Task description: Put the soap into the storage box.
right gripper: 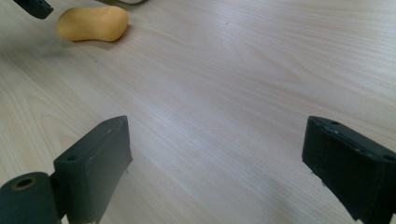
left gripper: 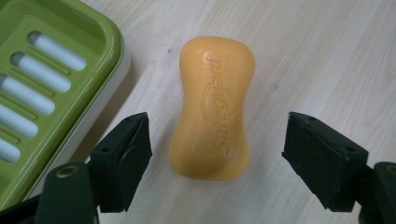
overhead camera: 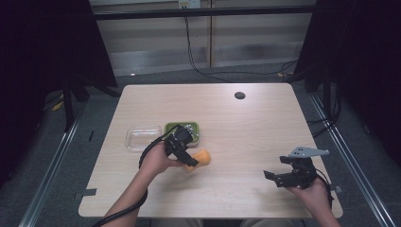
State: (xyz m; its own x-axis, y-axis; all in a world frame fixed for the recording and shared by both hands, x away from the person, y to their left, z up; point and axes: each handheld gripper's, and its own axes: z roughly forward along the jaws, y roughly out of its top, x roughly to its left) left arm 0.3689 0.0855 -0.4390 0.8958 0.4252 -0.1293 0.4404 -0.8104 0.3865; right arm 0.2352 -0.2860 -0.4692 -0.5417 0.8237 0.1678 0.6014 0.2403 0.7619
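Left gripper (left gripper: pixel 215 158) is over the soap (left gripper: pixel 214 108), jaws spread to either side of the bar with a clear gap on both sides; pads not touching it, so nothing gripped yet. Bar sits flat on the table (left gripper: pixel 327 56), long axis running straight away from the gripper, brand embossing face up.

Right gripper (overhead camera: pixel 283 172) hangs wide open and holds nothing, well off to the right of the soap, near the table's front edge. Its own view shows bare wood between the jaws.

Relative to the soap: green soap dish (left gripper: pixel 42 74) sits just beside it on the left in the left gripper view, slotted drain insert visible, not touching the bar. Clear plastic tray (overhead camera: pixel 142 137) is on the far side of the dish from the soap.

Step in hand, as I read it: grab the bar, likely for the dish.

To do it well:
- Aim the pads at the narrow waist of the bar, not the rounded end nearest the gripper, which would likely squirt out.
- Get lower so the pads bite mid-thickness.
- Close slowly and evenly; soap is slick.
- Keep the dish-side jaw off the dish rim.
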